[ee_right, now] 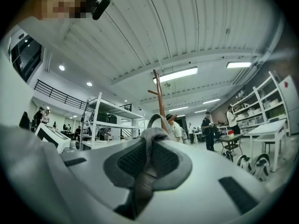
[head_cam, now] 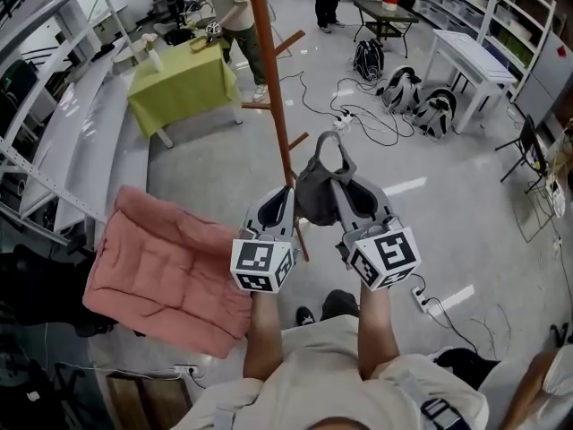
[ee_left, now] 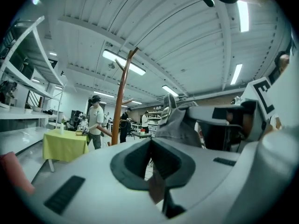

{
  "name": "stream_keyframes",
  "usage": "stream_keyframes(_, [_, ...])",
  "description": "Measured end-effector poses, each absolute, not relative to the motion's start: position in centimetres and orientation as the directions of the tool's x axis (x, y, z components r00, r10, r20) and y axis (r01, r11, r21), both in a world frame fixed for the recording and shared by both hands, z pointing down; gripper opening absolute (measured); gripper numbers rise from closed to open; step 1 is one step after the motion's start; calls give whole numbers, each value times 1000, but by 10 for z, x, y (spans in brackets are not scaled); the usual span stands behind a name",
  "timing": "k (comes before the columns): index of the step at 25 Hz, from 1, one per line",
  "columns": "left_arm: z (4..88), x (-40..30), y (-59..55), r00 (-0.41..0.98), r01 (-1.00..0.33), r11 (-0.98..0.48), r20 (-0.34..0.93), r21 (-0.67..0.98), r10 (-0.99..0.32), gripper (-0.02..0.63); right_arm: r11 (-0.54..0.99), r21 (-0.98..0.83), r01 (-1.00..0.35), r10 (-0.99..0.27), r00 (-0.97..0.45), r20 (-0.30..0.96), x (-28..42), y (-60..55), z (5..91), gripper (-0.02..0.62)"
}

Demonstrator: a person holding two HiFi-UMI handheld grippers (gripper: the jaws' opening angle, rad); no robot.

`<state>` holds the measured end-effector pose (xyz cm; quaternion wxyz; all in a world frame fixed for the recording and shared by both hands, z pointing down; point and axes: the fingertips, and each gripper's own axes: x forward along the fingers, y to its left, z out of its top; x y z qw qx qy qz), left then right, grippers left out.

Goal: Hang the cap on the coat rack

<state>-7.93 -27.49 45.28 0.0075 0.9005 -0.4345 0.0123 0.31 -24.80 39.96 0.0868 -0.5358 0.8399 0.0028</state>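
Observation:
A grey cap [head_cam: 315, 195] hangs in front of me between both grippers, its strap loop standing up. My right gripper [head_cam: 347, 189] is shut on it; in the right gripper view grey cloth [ee_right: 149, 136] is pinched between the pads. My left gripper [head_cam: 288, 195] sits against the cap's left edge, jaws nearly together with a thin sliver of cloth between them. From the left gripper [ee_left: 151, 146], the cap [ee_left: 180, 122] shows off to the right. The brown wooden coat rack [head_cam: 269, 70] rises just beyond the cap, its pegs sticking out. It also shows as the coat rack [ee_left: 122, 106] and the coat rack [ee_right: 160, 94].
A pink cushion [head_cam: 170, 271] lies on the floor at my left. A green-covered table [head_cam: 183, 83] with a person [head_cam: 237, 7] beside it stands behind the rack. Cables and bags [head_cam: 403, 92] lie at the right near a white table [head_cam: 470, 56]. Metal shelving [head_cam: 54, 133] lines the left.

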Motion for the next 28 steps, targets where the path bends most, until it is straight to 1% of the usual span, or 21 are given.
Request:
stream_keyframes(10, [399,-70,-302,608,-794,-607,-19,-33,-794,6,473,-50,-880,-872,-460,-167,-8,-285,364,23])
stream_keyframes(17, [362,-59,-324,599,-801,-596,-72,-54,-798,6,532,6,-847,-831,-523,-189,-18,-310,332,23])
stream_keyframes(28, [300,-63,-365,573,-816,-556,-90,-158,-815,6,604,58,-794,-764,-599,-238,-41,-351,280,23])
